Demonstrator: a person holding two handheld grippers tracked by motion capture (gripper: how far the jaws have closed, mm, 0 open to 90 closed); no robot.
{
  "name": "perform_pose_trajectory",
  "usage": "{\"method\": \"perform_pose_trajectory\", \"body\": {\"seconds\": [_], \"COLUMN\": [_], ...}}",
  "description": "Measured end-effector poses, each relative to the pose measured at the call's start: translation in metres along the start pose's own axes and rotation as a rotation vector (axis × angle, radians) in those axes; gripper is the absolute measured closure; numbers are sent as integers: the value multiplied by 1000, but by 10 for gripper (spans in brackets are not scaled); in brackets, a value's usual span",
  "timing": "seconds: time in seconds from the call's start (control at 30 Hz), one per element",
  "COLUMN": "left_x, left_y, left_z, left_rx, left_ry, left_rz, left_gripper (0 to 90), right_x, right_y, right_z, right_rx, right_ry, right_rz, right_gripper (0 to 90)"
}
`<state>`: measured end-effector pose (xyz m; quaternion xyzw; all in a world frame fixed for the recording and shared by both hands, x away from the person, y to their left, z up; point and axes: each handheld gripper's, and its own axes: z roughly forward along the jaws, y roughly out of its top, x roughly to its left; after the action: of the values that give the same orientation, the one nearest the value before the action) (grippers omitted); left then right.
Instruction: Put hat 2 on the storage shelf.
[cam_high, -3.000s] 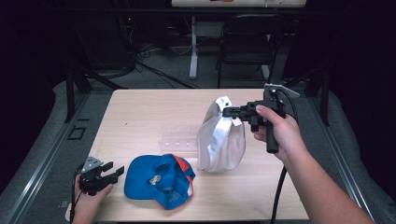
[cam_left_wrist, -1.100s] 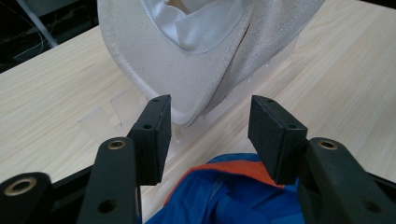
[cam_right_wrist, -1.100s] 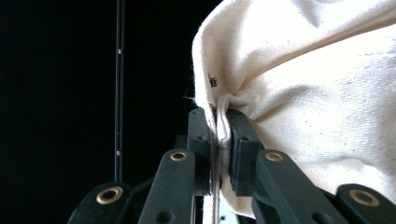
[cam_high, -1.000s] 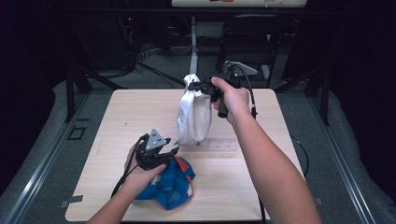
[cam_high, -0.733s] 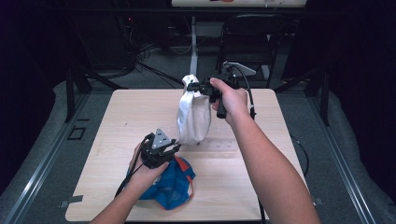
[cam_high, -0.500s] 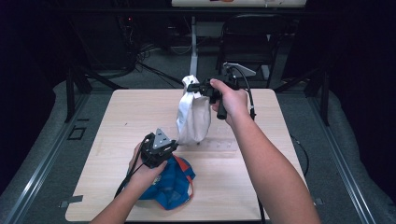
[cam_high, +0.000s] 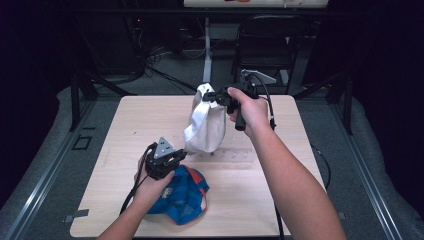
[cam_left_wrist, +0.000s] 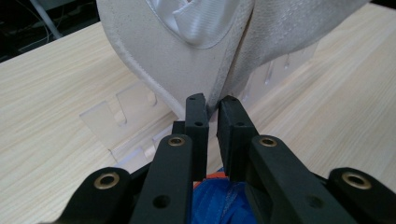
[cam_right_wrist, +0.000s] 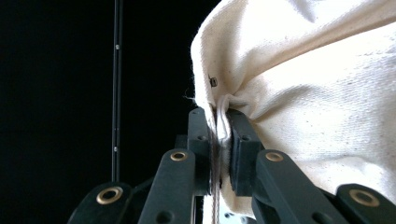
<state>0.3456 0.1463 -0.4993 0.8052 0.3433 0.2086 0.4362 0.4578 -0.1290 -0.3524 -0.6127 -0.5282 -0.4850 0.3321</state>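
Hanging over the table's (cam_high: 125, 125) middle, the white cap (cam_high: 205, 127) is pinched at its top by the right gripper (cam_high: 210, 96); the left gripper (cam_left_wrist: 212, 105) has just closed on its lower edge, above the blue cap (cam_high: 182, 197) by the near edge.

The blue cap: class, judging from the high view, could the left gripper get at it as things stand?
Probably yes. The blue cap lies open on the table right beside the left gripper, nothing covering it. But that gripper has just closed at the white cap's lower edge, so it must let go first.
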Motion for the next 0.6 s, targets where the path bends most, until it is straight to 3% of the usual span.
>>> {"method": "perform_pose_trajectory", "body": {"seconds": [0.27, 0.6], "left_x": [6, 4], "left_y": [-16, -33], "left_z": [-2, -1], "left_rx": [-93, -127], "left_ry": [-13, 4], "left_rz": [-115, -207], "left_gripper": [838, 838], "right_x": [-12, -22], "right_y": [-1, -7], "right_z": [-5, 2], "right_rx": [1, 25], "right_ry": [-12, -43], "right_rz": [16, 5], "right_gripper": [820, 819]}}
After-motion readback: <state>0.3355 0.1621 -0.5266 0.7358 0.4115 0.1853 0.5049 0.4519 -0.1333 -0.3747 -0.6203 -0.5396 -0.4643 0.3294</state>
